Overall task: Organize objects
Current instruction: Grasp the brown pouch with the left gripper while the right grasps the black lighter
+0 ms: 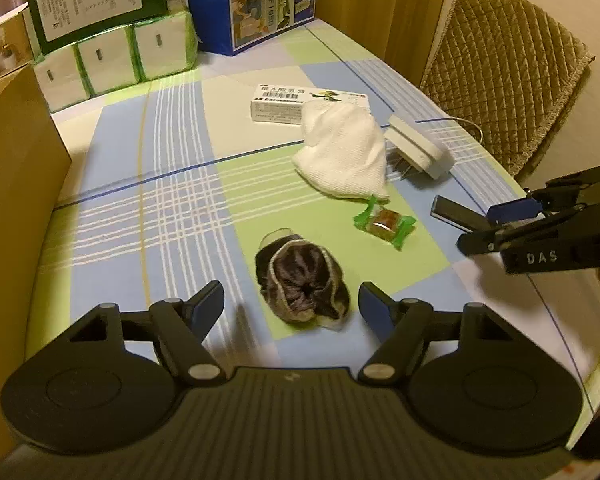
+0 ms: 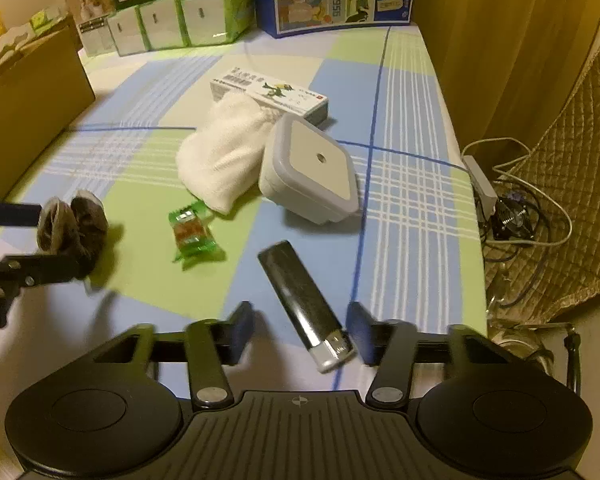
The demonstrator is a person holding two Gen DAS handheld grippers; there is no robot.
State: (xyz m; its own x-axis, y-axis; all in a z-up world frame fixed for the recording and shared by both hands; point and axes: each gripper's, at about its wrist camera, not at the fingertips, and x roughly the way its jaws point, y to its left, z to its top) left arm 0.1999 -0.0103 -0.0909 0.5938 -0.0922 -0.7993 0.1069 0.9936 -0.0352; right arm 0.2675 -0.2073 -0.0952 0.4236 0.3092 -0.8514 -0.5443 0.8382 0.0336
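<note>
— Left gripper (image 1: 291, 294): open or closed?
— Spread wide, straddling the dark scrunchie (image 1: 302, 284) close to the near edge of the table (image 1: 160, 200). Not touching it on either side, as far as can be told.
— Why straddled like that?
— Probably lined up for a pinch across the soft ring. Seems to need only a squeeze.
— And the right gripper (image 2: 300, 314)?
— Likewise parted, flanking the lighter (image 2: 288, 276) toward the near right corner. Lying flat and slanted, metal cap just beside the right finger, maybe touching. Hard to tell.
— Awkward for a grab?
— Likely. Set askew across the gap, so liable to swivel or slip when squeezed. Better squared up first.
— Anything else waiting?
— Mid-table: a green-wrapped candy (image 1: 384, 222), a white cloth (image 1: 342, 152) draped partly over a medicine box (image 1: 284, 104), and a grey plug-in lamp (image 2: 312, 168) tilted against the cloth. Scattered, none sorted yet by the look of it.
— Somewhere to put them?
— Perhaps the cardboard box (image 1: 16, 184) at the left edge, though only a guess. Tissue packs (image 1: 112, 56) and a blue carton (image 1: 260, 0) along the far edge, seemingly stored there already.
</note>
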